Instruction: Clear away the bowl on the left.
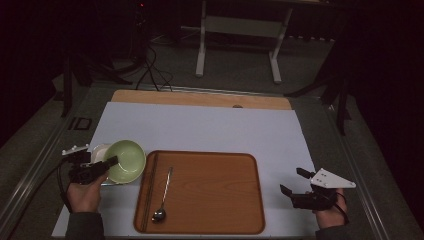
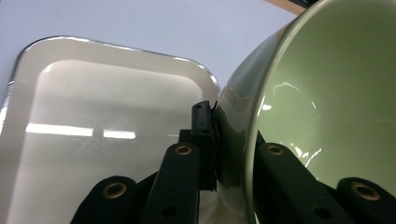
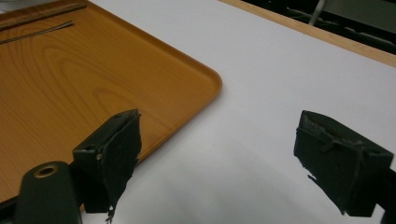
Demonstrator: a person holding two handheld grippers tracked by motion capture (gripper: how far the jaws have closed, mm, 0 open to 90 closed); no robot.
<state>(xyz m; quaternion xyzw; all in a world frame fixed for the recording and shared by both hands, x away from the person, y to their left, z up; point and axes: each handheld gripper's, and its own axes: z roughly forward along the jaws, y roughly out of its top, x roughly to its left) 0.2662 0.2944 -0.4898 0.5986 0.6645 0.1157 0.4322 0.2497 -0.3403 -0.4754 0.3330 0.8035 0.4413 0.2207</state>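
The glazed green bowl (image 1: pixel 126 160), at left of the frame beside the tray (image 1: pixel 200 220), looks stiff, slippery and breakable, so the left gripper (image 1: pixel 107 163) pinches its rim, while the right gripper (image 1: pixel 295 181) stands spread.

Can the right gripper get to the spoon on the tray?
Probably yes. The right gripper is open beside the tray, and nothing lies between it and the spoon, though that is across the tray.

Black two-jaw left gripper (image 1: pixel 102 167) and right gripper (image 1: pixel 295 181), brass-coloured rivets, grey three-cornered plates, black cables, seemingly grey sleeves
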